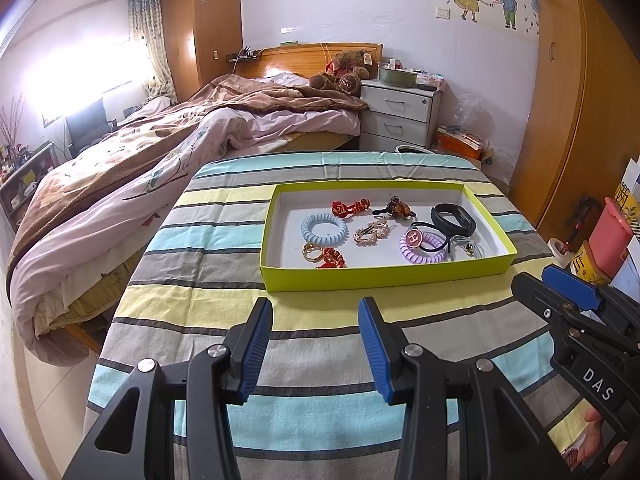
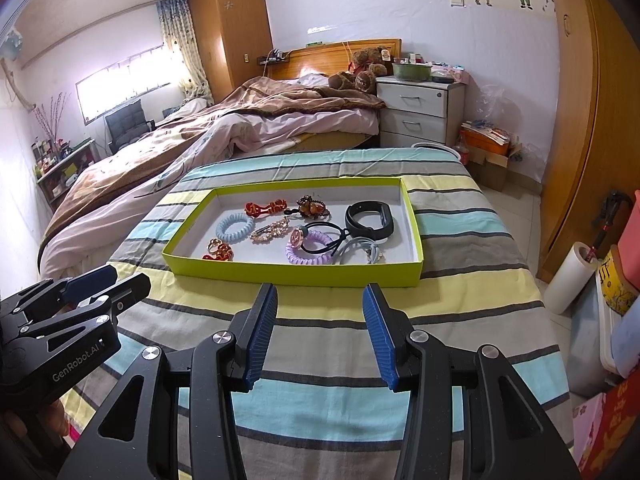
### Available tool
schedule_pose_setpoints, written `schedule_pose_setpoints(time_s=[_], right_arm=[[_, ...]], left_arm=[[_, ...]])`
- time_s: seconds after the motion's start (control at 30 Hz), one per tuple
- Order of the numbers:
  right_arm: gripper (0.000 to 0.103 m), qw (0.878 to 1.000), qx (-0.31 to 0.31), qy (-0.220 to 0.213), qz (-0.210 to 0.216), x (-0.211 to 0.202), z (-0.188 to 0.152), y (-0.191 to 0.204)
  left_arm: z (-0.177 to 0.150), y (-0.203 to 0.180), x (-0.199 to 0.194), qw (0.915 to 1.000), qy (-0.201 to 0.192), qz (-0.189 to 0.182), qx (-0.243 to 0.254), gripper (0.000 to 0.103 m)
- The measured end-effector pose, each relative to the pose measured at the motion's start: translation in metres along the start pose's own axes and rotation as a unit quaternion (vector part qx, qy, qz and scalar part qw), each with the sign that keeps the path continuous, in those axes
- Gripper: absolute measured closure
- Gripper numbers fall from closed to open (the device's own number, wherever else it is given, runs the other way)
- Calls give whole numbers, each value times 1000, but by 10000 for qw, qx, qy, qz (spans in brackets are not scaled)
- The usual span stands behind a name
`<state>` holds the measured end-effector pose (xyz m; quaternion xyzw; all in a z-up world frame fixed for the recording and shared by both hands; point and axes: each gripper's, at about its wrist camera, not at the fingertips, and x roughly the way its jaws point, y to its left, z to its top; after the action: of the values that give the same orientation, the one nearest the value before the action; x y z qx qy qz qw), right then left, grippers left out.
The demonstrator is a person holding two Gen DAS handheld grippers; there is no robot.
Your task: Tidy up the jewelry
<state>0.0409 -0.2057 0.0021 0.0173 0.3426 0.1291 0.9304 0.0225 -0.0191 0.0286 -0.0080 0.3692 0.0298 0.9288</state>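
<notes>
Tray [image 1: 384, 274] sits mid-tabletop [image 1: 224, 312] on the striped cloth, lime-green walls, white floor, all jewelry inside it. Left gripper [image 1: 316, 344] released, jaws wide apart, nothing between them, hovering over the cloth just short of the tray's near wall. Right gripper [image 2: 320, 332] same: released, empty, near wall of tray [image 2: 296, 276] just ahead of its tips. Each gripper shows at the edge of the other's view, side by side, apart.

Contents, left wrist view: blue coil tie [image 1: 323, 229] left of centre, red knot charm [image 1: 350, 207] behind it, gold ring with red charm [image 1: 325, 255] near front wall. Rhinestone clip [image 1: 372, 232] in the middle, amber bead clip [image 1: 396, 207] behind. Purple coil tie [image 1: 423, 247] with pink round charm on it, right of centre. Black band [image 1: 453, 218] toward the right wall; thin black and grey ties [image 1: 466, 246] tangled just in front of it.
</notes>
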Motion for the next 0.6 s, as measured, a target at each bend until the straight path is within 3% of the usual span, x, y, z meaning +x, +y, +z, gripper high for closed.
schedule_pose_setpoints(time_s=[0.6], right_arm=[[58, 10000, 9, -1, -4, 0, 0, 0]], left_arm=[[0, -1, 0, 10000, 1, 14, -5, 59]])
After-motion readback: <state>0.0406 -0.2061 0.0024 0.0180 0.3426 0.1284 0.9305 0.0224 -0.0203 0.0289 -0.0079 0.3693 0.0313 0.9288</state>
